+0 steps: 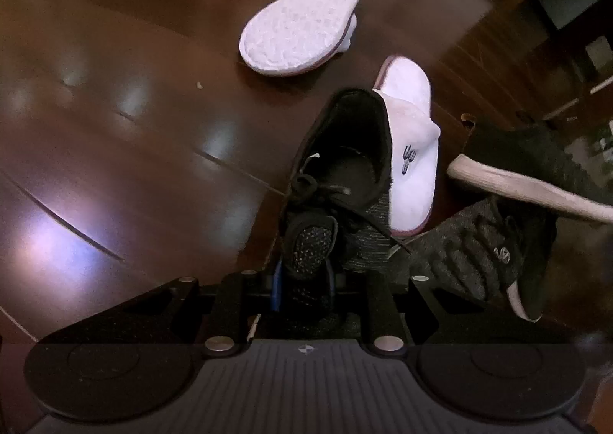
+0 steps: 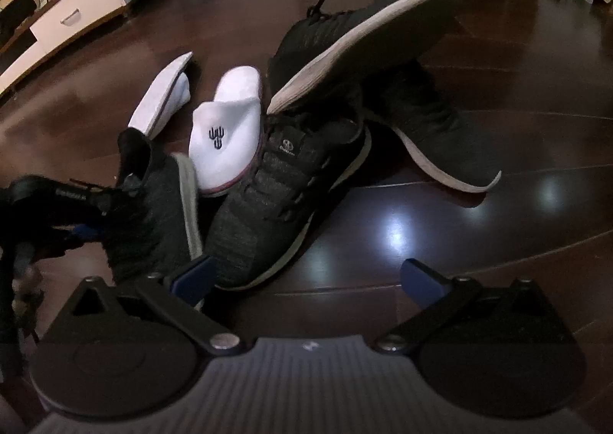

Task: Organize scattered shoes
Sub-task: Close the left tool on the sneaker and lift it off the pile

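Sneaker (image 1: 345, 166) between left fingers (image 1: 276, 280)

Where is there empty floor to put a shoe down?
Bare floor lies wide open left of the upside-down slipper, and to the right of the right tongs. The pile of sneakers around the upright slipper is crowded.

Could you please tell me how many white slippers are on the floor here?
2: one slipper upright, wedged between black sneakers; the other slipper just beyond it, flipped sole-up. More may hide behind the pile.
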`<act>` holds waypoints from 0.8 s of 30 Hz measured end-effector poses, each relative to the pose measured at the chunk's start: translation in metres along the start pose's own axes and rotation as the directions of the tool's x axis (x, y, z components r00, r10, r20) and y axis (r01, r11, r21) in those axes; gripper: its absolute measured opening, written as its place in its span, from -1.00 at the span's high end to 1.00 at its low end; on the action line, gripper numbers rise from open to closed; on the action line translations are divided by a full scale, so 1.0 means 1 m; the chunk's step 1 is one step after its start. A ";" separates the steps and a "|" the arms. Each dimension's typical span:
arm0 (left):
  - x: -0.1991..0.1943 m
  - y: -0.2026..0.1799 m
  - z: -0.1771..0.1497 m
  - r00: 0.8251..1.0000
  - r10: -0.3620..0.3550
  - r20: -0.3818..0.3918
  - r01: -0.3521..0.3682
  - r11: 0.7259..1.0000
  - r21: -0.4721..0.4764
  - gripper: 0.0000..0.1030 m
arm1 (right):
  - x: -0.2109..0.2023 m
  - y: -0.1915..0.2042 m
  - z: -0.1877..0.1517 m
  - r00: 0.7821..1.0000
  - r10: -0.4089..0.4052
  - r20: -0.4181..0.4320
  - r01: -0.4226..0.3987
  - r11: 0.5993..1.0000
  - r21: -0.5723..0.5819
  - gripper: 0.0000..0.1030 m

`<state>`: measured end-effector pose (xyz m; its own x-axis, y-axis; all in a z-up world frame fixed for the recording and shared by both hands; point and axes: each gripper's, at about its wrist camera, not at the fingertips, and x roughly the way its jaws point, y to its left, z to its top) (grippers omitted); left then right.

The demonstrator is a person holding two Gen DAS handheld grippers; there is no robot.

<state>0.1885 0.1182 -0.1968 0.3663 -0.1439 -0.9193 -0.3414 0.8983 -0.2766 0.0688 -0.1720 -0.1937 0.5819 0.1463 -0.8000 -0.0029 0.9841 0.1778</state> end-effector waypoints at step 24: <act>-0.089 -0.077 -0.088 0.996 -0.070 -0.055 0.084 0.953 0.290 0.50 | -0.158 -0.071 0.014 0.990 -0.009 0.143 -0.011 0.990 0.138 -1.00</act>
<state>0.1065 0.0253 -0.1183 0.3410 -0.2295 -0.9116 -0.0434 0.9649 -0.2592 -0.0117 -0.2668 -0.0715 0.6925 0.1211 -0.7112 0.1028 0.9592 0.2635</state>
